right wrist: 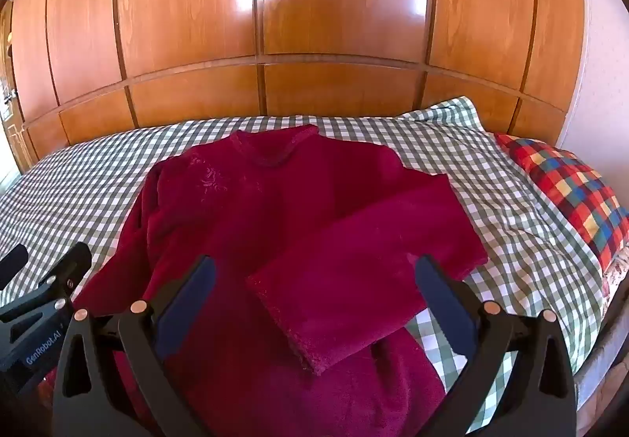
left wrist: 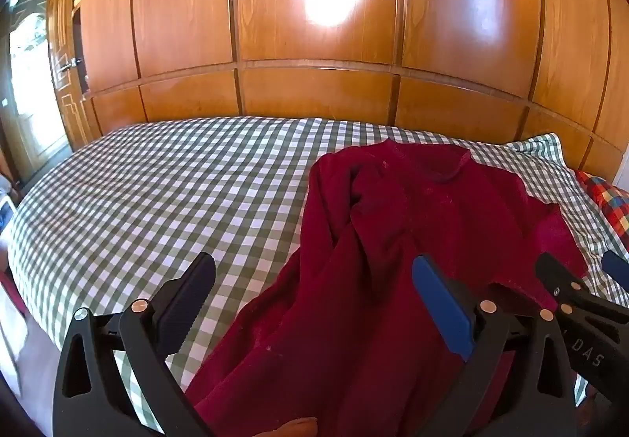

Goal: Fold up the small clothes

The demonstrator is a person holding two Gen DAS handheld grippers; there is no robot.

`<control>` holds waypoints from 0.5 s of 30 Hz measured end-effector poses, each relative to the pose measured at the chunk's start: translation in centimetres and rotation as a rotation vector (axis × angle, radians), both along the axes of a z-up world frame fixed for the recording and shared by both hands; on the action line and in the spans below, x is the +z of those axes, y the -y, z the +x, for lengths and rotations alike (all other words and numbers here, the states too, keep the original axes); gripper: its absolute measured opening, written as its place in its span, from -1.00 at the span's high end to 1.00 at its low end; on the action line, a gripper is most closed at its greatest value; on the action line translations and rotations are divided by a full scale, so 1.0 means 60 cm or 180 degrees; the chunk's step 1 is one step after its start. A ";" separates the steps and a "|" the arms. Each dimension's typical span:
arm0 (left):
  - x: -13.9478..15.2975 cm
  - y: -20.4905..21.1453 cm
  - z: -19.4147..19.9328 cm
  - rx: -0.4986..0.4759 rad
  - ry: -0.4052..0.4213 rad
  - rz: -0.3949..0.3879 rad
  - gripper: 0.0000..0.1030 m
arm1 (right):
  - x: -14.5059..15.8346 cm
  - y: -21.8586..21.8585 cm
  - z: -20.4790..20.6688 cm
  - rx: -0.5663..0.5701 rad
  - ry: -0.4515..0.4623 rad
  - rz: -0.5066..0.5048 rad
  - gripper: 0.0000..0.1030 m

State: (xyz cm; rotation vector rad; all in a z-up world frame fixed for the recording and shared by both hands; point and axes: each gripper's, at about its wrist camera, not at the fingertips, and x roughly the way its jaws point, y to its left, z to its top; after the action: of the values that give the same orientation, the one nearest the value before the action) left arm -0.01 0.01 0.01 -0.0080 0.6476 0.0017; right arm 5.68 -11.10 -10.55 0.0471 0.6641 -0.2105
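Note:
A dark red fleece top [right wrist: 275, 224] lies on the checked bed sheet [right wrist: 78, 177], neck towards the wardrobe. Its right sleeve [right wrist: 354, 279] is folded across the body, cuff near me. In the left wrist view the same red top [left wrist: 393, 240] fills the right half, its left sleeve rumpled along the side. My left gripper [left wrist: 314, 295] hovers open over the top's left edge, nothing between its fingers. My right gripper [right wrist: 314, 295] hovers open above the folded sleeve, not touching it. Each gripper shows at the edge of the other's view.
A wooden wardrobe wall [right wrist: 314, 24] runs behind the bed. A red, blue and yellow checked pillow [right wrist: 570, 193] lies at the right end. The green-checked sheet [left wrist: 137, 193] stretches bare to the left of the top. A door and window [left wrist: 31, 83] show at far left.

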 end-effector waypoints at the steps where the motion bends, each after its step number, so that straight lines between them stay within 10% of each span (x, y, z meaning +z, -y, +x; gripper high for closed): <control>1: 0.000 0.000 0.000 -0.0005 -0.0008 -0.0006 -0.93 | -0.001 0.001 0.000 -0.0017 -0.0004 -0.0008 -0.96; 15: -0.021 -0.011 0.000 -0.0017 -0.0104 -0.0076 -0.93 | -0.010 -0.002 0.004 0.0029 -0.0090 0.0022 -0.96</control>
State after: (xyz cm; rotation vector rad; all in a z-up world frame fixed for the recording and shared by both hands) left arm -0.03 0.64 -1.25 -0.0295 0.6804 -0.0111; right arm 5.92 -10.98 -11.17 0.0478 0.6931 -0.2004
